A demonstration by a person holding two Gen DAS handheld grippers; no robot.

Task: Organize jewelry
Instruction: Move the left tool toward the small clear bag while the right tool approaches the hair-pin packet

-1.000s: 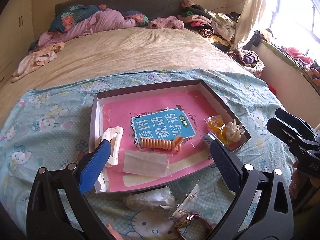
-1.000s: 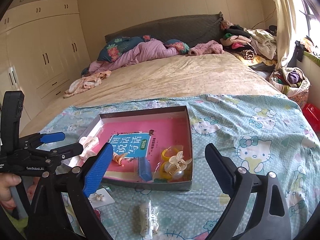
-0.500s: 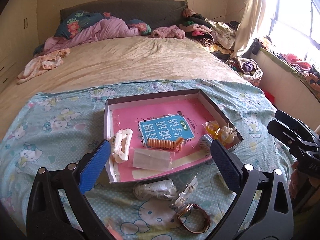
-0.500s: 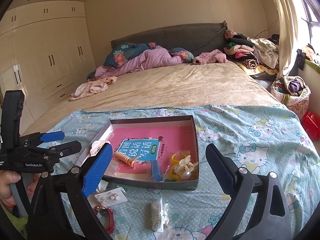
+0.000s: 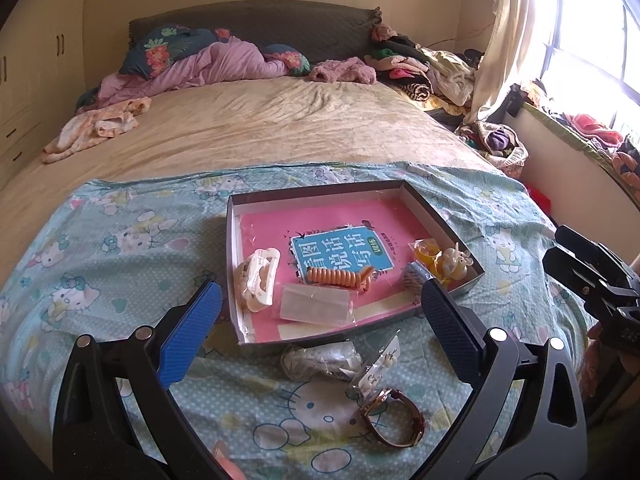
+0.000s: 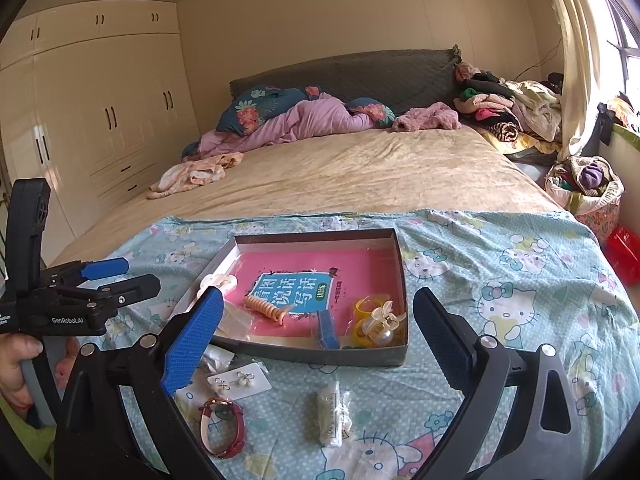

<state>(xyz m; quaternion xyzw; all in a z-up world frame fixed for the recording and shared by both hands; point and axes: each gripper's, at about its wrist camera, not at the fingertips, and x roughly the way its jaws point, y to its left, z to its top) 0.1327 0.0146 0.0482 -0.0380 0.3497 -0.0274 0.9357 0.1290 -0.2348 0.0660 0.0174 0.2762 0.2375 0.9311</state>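
Two grippers hang above the near edge of the bed, both with fingers spread wide and holding nothing: the left gripper (image 5: 318, 314) and the right gripper (image 6: 318, 320). One shallow box (image 5: 436, 216) lies on the Hello Kitty sheet (image 5: 120, 248), and I use it as the landmark.

Inside the box I count one pink booklet (image 5: 340, 220) on the floor, one white hair claw (image 5: 260, 276) near the left wall, one orange spiral hair tie (image 5: 340, 276) on the booklet's blue label, one clear packet (image 5: 314, 308) toward the near wall, and one yellow ring with a cream claw clip (image 6: 378, 318) in the near right corner. One blue item (image 6: 328, 330) stands beside them; I cannot tell what it is.

Outside, just before the near wall of the box, four things lie on the sheet: one earring card (image 6: 239, 378), one red-strap watch (image 6: 222, 426), one wrapped packet (image 6: 330, 412), and one crumpled clear bag (image 5: 320, 358).

Left and right of the box the sheet is bare, and beyond its far wall the beige bedspread (image 5: 260, 128) is open up to the pillows.
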